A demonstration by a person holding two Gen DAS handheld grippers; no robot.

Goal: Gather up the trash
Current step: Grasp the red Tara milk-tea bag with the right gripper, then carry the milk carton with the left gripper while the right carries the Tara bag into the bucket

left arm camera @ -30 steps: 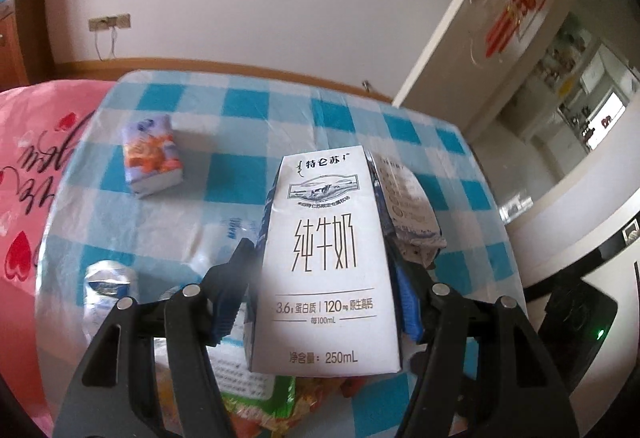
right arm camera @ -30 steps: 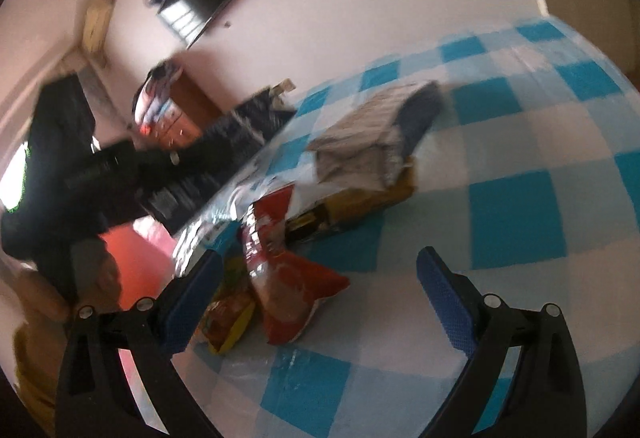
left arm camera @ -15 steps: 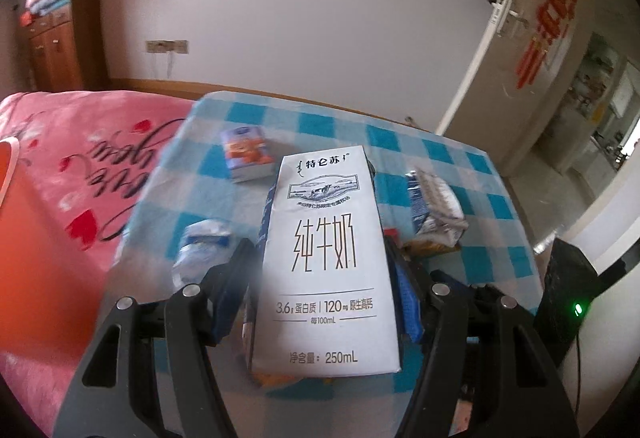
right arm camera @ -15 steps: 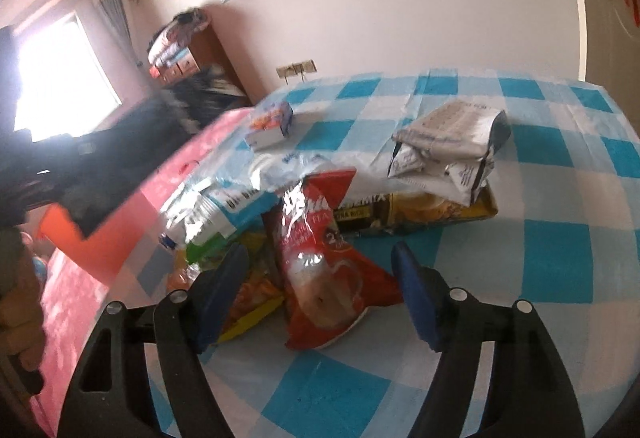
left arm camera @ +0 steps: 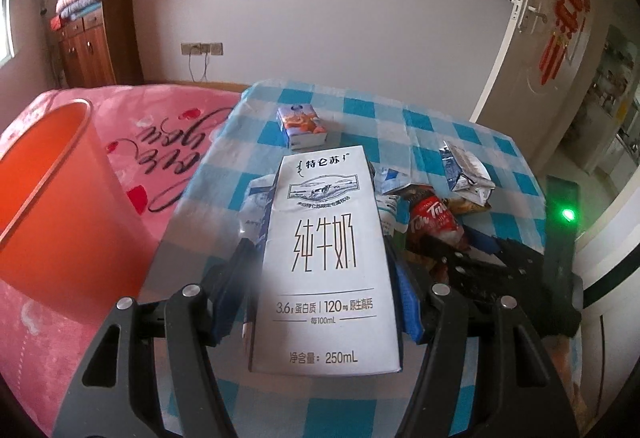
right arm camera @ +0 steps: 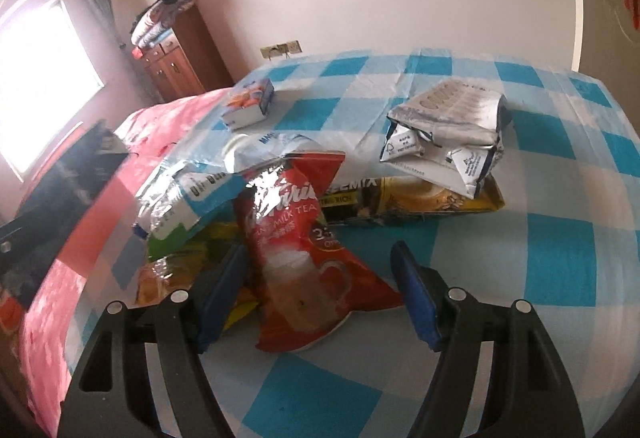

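Left gripper: clamped on both sides of a white milk carton, upright, centre of the left wrist frame, raised above the table.
Right gripper: fingers spread wide, gripping nothing, straddling a red milk tea packet lying flat, lower centre of the right wrist frame.
Table: blue and white checked cloth.
Remaining trash: crumpled silver carton on a yellow packet, right of centre; small juice box upper left.
Orange bin: left edge of the left wrist frame, beside the table.
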